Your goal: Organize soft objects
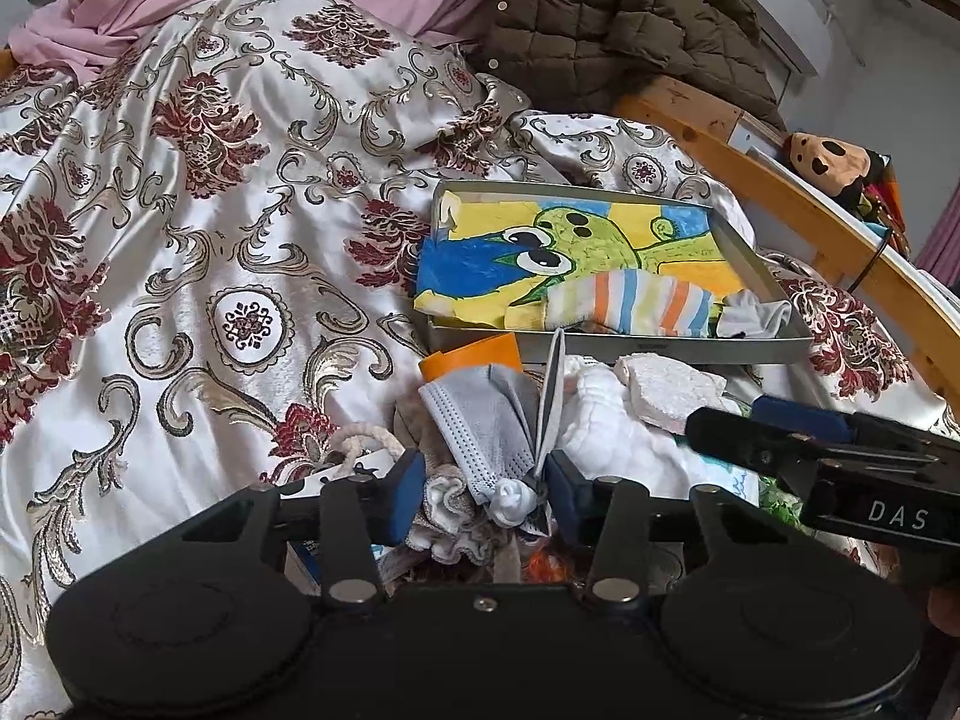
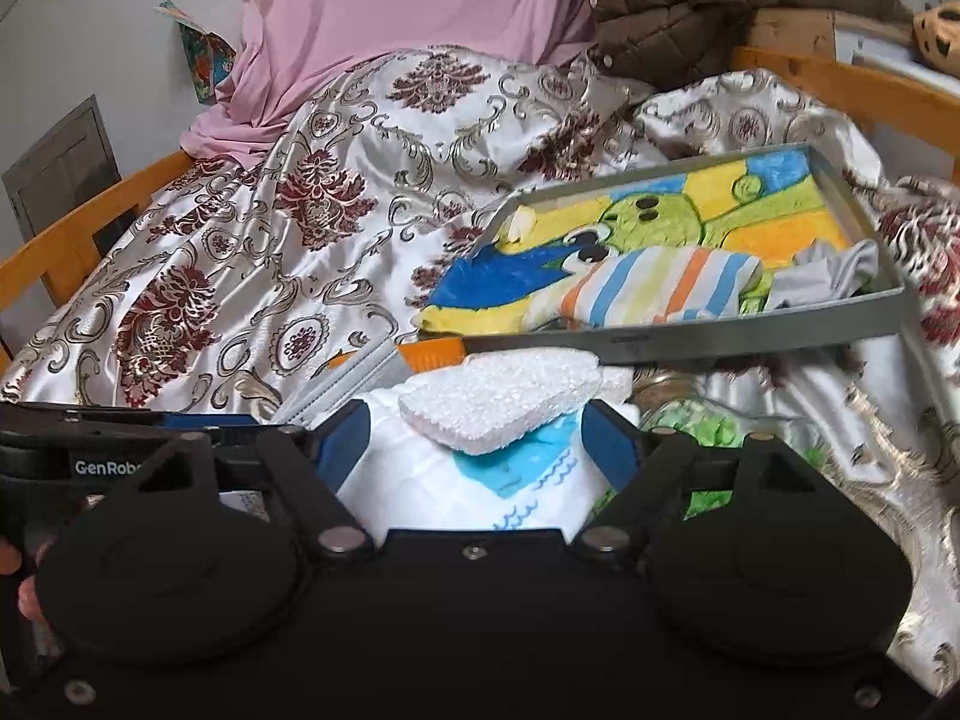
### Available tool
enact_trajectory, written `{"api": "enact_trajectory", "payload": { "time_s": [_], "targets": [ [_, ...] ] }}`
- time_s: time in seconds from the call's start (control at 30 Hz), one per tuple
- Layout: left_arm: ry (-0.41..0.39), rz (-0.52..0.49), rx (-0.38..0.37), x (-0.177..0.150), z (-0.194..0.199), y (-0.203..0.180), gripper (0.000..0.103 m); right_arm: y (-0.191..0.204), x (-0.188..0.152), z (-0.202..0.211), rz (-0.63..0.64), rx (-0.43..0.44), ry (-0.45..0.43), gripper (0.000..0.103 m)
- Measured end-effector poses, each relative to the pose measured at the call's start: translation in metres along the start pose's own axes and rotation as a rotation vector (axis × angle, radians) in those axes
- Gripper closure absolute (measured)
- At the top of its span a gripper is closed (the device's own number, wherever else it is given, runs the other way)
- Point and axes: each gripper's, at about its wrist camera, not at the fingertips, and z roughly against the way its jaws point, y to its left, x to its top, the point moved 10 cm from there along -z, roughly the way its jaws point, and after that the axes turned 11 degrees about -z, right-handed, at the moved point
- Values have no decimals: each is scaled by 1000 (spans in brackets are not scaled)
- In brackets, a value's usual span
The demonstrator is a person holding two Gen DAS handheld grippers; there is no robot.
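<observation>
Left wrist view: the left gripper [image 1: 485, 495] stands unclenched around a grey face mask [image 1: 480, 420] in the soft-item heap just before the grey tray [image 1: 624, 348] (striped sock [image 1: 630, 303] inside).

Right wrist view: the right gripper [image 2: 480, 444] straddles a white cloth bundle [image 2: 432, 480]; whether the pads press it cannot be told. A white sponge [image 2: 498, 399] lies on top.
</observation>
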Motion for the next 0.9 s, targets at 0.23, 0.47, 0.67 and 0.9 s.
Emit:
{"api": "enact_trajectory", "payload": {
  "time_s": [0.23, 0.47, 0.67, 0.9],
  "targets": [
    [-2, -22, 21, 0, 1, 0, 63, 14, 2, -4, 144, -2, -30, 31],
    [-3, -31, 25, -1, 0, 0, 64, 21, 13, -21, 177, 10, -39, 31],
    [-2, -28, 24, -1, -1, 1, 64, 16, -6, -30, 201, 11, 42, 31],
    [2, -16, 21, -3, -3, 4, 64, 14, -15, -34, 241, -15, 55, 37]
  ]
}}
